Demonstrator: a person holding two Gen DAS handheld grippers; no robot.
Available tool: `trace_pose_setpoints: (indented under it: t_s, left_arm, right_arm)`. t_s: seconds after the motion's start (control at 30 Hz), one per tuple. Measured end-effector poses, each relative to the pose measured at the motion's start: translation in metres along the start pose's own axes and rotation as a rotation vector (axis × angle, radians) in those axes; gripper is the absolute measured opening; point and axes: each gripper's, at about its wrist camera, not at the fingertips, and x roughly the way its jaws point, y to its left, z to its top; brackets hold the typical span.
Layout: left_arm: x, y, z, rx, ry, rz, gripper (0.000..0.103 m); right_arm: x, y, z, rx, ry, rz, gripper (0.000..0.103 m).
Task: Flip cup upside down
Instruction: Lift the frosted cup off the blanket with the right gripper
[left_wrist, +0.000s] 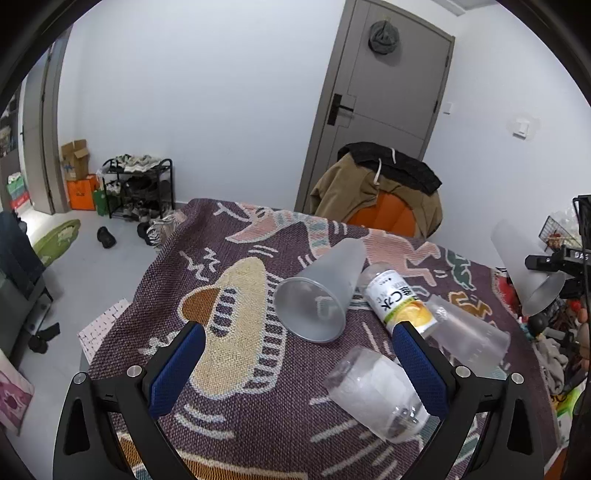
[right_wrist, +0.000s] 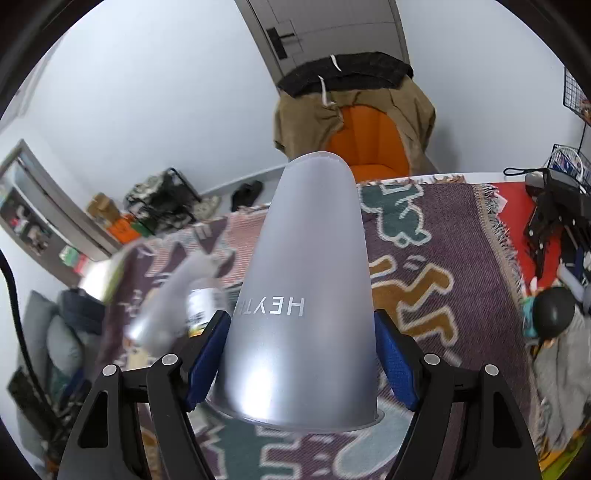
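Observation:
My right gripper (right_wrist: 301, 325) is shut on a frosted grey cup (right_wrist: 306, 295) marked HEYTEA and holds it in the air above the patterned cloth, rim toward the camera and base pointing away. The same held cup (left_wrist: 524, 273) shows at the right edge of the left wrist view. My left gripper (left_wrist: 299, 332) is open and empty above the cloth. Ahead of it a second frosted cup (left_wrist: 321, 291) lies on its side, mouth toward me. A clear cup (left_wrist: 469, 332) and another clear cup (left_wrist: 376, 395) lie on their sides close to my right finger (left_wrist: 417, 365).
A labelled bottle (left_wrist: 399, 302) lies between the cups. The patterned cloth (left_wrist: 236, 369) covers the table. An orange chair draped with jackets (left_wrist: 384, 195) stands behind the table. Clutter and wire racks (right_wrist: 561, 206) crowd the table's right side.

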Motion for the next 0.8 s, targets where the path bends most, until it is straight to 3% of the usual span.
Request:
trace_pose_setpoints:
  t_s: [0.37, 0.8]
  left_arm:
    - [-0.042, 0.003, -0.015, 0.015, -0.033, -0.046, 0.101]
    - [-0.073, 0.021, -0.049, -0.013, -0.046, -0.082, 0.102]
  right_arm:
    - [-0.058, 0.041, -0.051, -0.022, -0.095, 0.092, 0.077]
    - [-0.065, 0.075, -0.135, -0.047, -0.091, 0.193, 0.077]
